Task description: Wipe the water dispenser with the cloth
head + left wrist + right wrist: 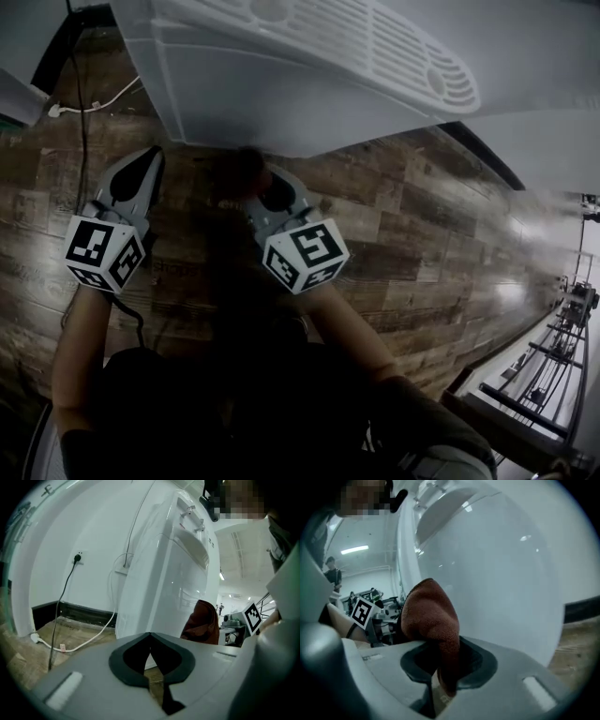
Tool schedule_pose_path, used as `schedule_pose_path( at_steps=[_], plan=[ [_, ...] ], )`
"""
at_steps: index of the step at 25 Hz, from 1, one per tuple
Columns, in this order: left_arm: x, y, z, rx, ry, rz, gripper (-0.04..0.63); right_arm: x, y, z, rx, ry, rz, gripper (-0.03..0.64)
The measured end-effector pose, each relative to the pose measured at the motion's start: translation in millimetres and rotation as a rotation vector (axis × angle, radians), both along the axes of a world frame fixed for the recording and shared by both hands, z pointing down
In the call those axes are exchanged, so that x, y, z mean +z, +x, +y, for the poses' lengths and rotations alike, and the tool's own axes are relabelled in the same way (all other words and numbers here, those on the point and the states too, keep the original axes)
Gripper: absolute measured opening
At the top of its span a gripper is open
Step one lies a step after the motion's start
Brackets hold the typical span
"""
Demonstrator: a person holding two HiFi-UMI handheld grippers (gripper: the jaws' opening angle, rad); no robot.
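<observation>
The white water dispenser (281, 75) stands in front of me, its vented top seen from above. A rust-brown cloth (433, 620) is pinched in my right gripper (440, 667), which is shut on it and holds it up against the dispenser's smooth front panel (501, 573). In the head view the cloth (246, 172) bulges at the tip of the right gripper (261, 187), close under the dispenser's lower edge. My left gripper (148, 164) hovers to the left, shut with nothing in it. From the left gripper (150, 639) the dispenser (159, 583) and cloth (202, 620) show ahead.
A white power cable (84, 641) and a black cable (63, 602) run from a wall socket (78, 557) across the wood floor (422, 225) left of the dispenser. A black skirting (70, 611) lines the wall. A metal rack (553, 347) stands at the far right.
</observation>
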State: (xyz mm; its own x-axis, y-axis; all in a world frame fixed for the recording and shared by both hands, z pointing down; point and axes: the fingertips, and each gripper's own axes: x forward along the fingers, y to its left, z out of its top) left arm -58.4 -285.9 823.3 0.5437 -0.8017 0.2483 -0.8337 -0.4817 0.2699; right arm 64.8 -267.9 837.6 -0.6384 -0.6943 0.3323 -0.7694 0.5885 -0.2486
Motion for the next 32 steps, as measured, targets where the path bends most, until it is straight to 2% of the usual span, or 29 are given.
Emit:
schedule_pose_path(
  at_steps=[3, 6, 9, 14, 18, 23, 32],
  plan=[
    [-11.1, -8.4, -3.2, -0.037, 0.023, 0.007, 0.018, -0.8, -59.1, -8.7, -0.103, -0.019, 0.017, 0.066],
    [-12.3, -21.0, -2.7, -0.091, 0.017, 0.007, 0.018, 3.0, -94.1, -16.9, -0.135, -0.051, 0.031, 0.066],
    [-9.7, -27.2, -1.1, -0.106, 0.009, -0.010, 0.018, 7.3, -104.9, -25.4, -0.127, -0.071, 0.048, 0.066],
    [-10.4, -25.0, 1.9, -0.093, 0.015, -0.019, 0.018, 3.8, -96.2, -34.5, -0.086, -0.082, 0.029, 0.066],
    [-14.8, -18.3, 3.0, -0.069, 0.023, -0.020, 0.018, -1.1, -62.8, -29.4, -0.016, -0.086, 0.011, 0.066],
    [-20.1, -14.2, 1.0, -0.063, 0.025, -0.010, 0.018, -8.5, 21.0, -33.6, 0.164, -0.103, -0.038, 0.066],
    [-33.7, 0.9, -8.8, -0.041, 0.042, 0.006, 0.018, -11.9, 147.6, -28.9, 0.398, -0.089, 0.010, 0.067]
  ],
)
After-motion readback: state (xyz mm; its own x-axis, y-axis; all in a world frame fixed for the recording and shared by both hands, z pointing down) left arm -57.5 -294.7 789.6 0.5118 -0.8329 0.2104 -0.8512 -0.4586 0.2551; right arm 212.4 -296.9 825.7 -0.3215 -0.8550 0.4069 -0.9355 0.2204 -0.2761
